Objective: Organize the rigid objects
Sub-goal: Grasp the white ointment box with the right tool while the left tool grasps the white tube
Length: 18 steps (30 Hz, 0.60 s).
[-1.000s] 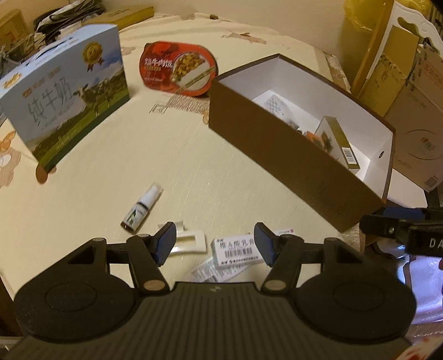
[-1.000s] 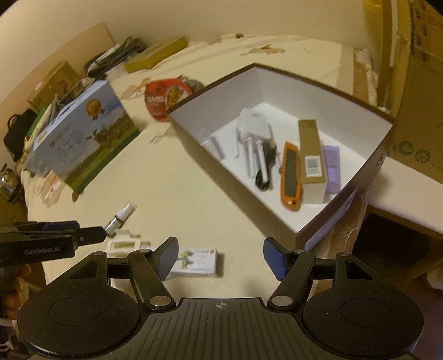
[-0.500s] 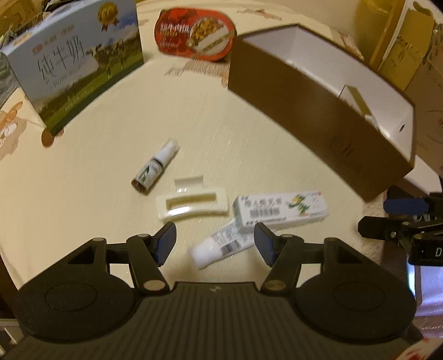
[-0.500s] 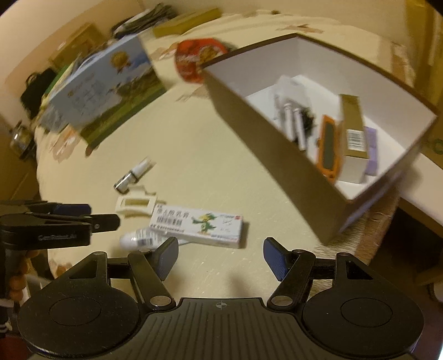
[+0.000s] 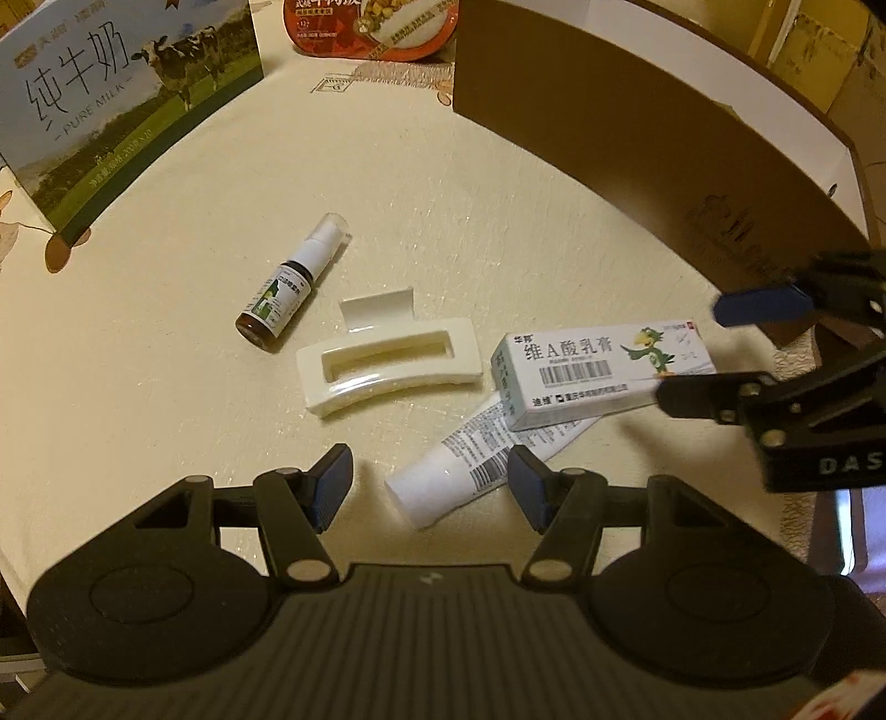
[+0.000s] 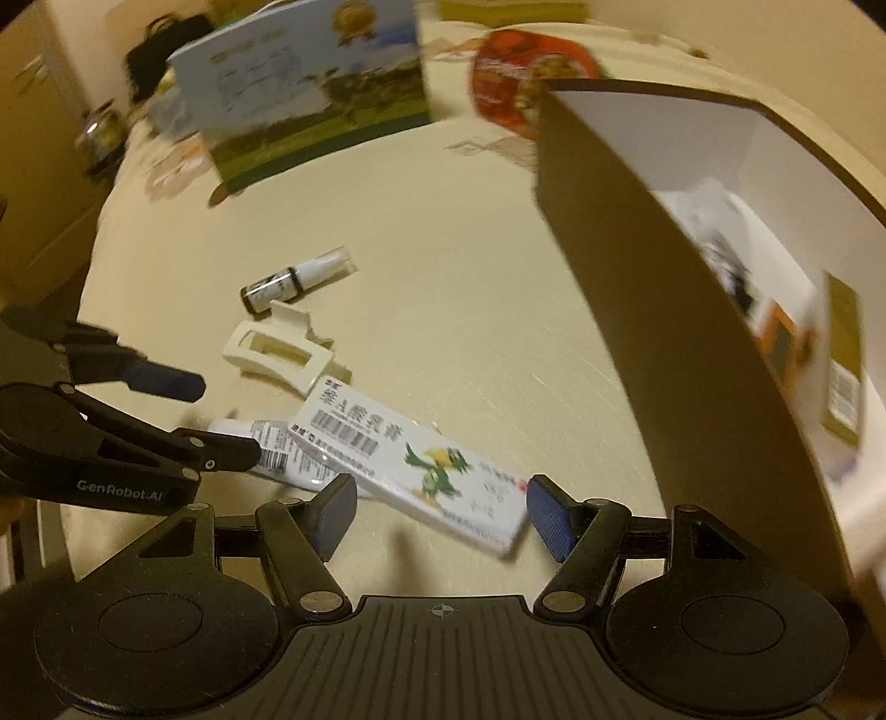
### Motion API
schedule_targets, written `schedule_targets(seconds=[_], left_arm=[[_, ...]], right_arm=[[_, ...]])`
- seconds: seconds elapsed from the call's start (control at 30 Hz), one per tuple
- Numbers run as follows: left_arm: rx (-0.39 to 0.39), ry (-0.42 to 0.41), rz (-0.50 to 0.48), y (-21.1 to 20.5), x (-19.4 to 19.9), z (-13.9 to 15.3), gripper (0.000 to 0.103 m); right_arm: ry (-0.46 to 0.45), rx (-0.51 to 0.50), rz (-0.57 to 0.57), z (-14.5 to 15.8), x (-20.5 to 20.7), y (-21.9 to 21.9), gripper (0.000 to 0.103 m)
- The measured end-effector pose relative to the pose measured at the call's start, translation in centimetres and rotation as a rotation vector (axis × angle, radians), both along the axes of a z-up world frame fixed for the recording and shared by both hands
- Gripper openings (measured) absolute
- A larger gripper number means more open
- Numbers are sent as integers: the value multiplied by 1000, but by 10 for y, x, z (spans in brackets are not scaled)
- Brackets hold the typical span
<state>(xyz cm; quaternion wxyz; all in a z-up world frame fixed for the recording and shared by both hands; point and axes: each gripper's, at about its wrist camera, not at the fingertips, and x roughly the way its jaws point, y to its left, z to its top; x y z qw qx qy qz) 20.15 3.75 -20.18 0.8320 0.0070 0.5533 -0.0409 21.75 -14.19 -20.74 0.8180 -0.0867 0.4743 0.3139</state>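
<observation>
Loose items lie on the cream tablecloth: a small brown spray bottle [image 5: 288, 288] [image 6: 296, 279], a cream hair claw clip [image 5: 387, 363] [image 6: 274, 354], a white ointment carton with a green parrot [image 5: 601, 371] [image 6: 410, 465] and a white tube [image 5: 470, 471] [image 6: 252, 437] partly under the carton. My left gripper [image 5: 429, 487] [image 6: 221, 415] is open, its fingers straddling the tube's cap end without touching it. My right gripper [image 6: 440, 512] [image 5: 692, 354] is open, low over the carton's near end. A brown box [image 5: 637, 127] [image 6: 637, 310] with a white inside holds several items.
A blue-and-green milk carton [image 5: 111, 116] [image 6: 310, 99] stands at the back left. A red food tray [image 5: 371, 27] [image 6: 526, 72] leans behind it. The brown box wall rises close on the right. Cardboard boxes [image 5: 819, 55] stand beyond the table.
Both grippers have come down toward the table. The tube and carton have grown larger in view and now sit between the left and right fingers. The right view has rolled.
</observation>
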Motion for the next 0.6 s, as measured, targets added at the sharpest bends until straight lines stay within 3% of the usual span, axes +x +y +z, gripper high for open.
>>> schedule_targets(seconds=[0.2, 0.47, 0.5, 0.53, 0.6], left_arm=[[4, 9, -19, 1, 1, -4, 58], [1, -1, -67, -3, -1, -7, 57], [4, -3, -78, -4, -1, -7, 57], [9, -5, -91, -5, -2, -8, 57], [28, -7, -120, -9, -3, -10, 57]], right_arm=[[-3, -23, 153, -18, 16, 22, 65], [-1, -62, 238, -29, 4, 22, 64], [0, -64, 240, -29, 0, 21, 61], [0, -70, 238, -31, -6, 19, 49], [10, -89, 217, -35, -17, 15, 42]])
